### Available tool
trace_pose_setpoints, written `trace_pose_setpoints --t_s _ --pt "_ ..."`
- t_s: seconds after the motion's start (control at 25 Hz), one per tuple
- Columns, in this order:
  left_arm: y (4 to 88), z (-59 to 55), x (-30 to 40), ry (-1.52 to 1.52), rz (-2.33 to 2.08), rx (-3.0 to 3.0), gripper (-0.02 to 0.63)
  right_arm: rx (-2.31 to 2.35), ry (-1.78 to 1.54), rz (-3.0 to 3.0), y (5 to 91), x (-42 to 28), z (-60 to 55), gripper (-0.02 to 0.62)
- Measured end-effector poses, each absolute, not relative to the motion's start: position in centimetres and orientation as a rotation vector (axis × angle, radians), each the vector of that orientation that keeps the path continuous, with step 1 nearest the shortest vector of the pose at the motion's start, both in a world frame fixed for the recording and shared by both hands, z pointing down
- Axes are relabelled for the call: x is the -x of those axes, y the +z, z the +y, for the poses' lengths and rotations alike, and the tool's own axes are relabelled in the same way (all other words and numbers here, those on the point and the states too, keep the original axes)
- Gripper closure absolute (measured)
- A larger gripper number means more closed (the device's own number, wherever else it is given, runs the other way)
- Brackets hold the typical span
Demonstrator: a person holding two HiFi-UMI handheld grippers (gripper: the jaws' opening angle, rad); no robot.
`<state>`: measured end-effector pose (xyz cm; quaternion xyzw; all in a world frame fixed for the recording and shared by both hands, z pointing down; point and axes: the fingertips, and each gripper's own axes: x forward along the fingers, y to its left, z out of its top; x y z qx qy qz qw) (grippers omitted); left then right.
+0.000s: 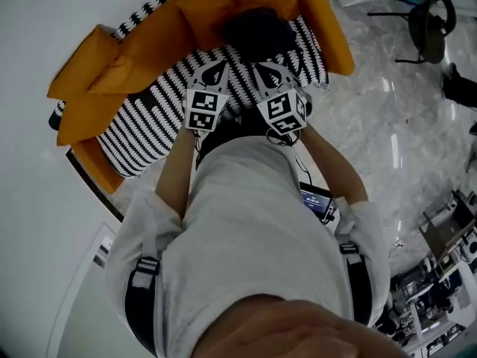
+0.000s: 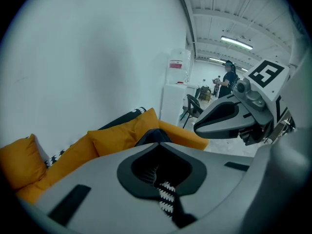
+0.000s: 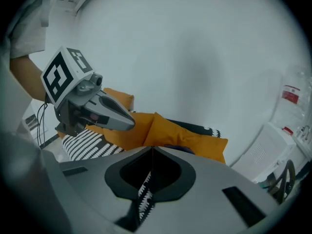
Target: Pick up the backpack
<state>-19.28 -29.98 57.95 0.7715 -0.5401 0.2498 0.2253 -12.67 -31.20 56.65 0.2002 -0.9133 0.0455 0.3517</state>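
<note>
The dark backpack (image 1: 257,30) is seen resting on the striped sofa (image 1: 141,125), against the orange cushions (image 1: 149,43). The left gripper (image 1: 212,74) and the right gripper (image 1: 273,77) are held side by side near it, each with jaws pressed together and nothing gripped.

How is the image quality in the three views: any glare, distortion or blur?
Head view: dim, edges curved; white glare streaks on the shiny floor; the dark backpack shows little detail. Left gripper view: round fisheye frame with black corners; the ceiling lamp is very bright. Right gripper view: same fisheye frame; the wall is evenly lit, without glare.
</note>
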Motion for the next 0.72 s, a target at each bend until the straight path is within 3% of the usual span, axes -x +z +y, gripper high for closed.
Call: trace_pose_setpoints --t_s 0.72 --pt "68.3 -37.4 21.1 0.796 -1.517 -1.923 0.594 -0.342 0.106 -2.273 65.7 12.3 -40.1 0.555"
